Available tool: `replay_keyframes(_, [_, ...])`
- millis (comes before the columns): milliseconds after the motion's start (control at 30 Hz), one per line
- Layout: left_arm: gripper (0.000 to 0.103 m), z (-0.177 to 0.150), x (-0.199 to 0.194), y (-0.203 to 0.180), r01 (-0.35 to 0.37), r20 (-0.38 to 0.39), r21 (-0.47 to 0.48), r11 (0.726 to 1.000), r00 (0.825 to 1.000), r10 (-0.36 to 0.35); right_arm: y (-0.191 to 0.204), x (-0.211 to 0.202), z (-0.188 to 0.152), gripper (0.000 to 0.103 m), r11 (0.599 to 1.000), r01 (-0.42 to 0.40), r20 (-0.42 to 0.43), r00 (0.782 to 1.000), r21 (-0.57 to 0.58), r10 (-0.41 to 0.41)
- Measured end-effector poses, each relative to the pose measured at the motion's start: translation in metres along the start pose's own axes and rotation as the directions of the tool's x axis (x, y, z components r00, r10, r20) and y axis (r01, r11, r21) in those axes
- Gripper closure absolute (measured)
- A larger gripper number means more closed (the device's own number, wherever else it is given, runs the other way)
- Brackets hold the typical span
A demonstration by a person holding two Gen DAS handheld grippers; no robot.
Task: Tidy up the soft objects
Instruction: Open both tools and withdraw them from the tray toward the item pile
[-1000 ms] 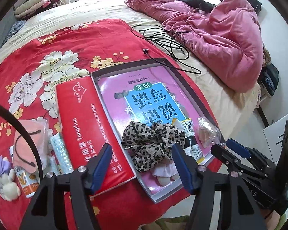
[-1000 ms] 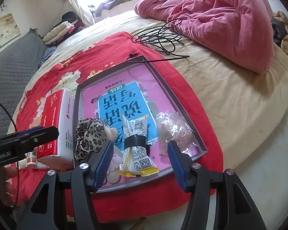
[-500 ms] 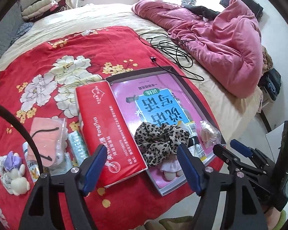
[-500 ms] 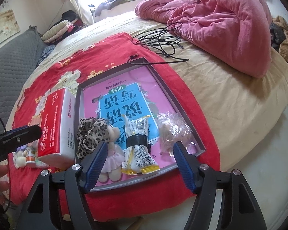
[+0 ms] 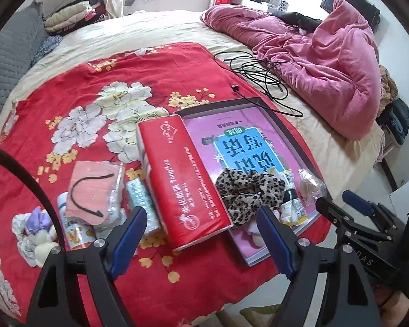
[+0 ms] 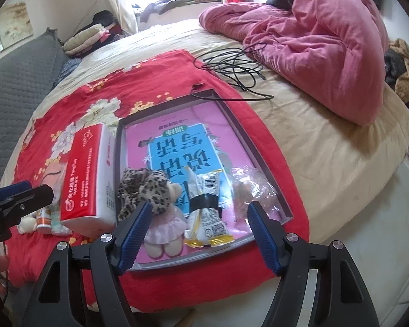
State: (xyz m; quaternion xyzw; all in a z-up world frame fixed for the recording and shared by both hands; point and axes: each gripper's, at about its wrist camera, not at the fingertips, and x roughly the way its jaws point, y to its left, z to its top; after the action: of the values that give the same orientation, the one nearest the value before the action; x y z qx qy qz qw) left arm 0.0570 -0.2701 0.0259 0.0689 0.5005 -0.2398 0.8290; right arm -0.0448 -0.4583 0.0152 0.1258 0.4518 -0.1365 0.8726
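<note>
Both the left hand-held gripper [image 5: 201,234] and the right hand-held gripper [image 6: 197,230] are spread, empty. The scrunchie [image 6: 143,188] in the tray [image 6: 242,128], at 11 o'clock from the right one, hides the doll's [image 6: 165,227] head; the bag's [image 6: 252,188] contents are unclear.

Leopard scrunchie [image 6: 141,188] draped over pink-skirted plush bear [image 6: 165,227] in tray [image 6: 238,121]

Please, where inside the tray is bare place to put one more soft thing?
The far half of the tray is free, from the far rim down to the leopard scrunchie. The near end is crowded: scrunchie, small doll, snack packets and clear bag lie close together.
</note>
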Motion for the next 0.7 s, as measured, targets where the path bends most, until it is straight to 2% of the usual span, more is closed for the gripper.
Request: replay_keyframes(700, [0.021, -0.026, -0.031, 0.038, -0.015, 0.033, -0.059, 0.998, 0.999, 0.017, 0.044, -0.025, 0.0, 0.029, 0.996, 0.031, 0.047, 0.999, -0.086, -0.027])
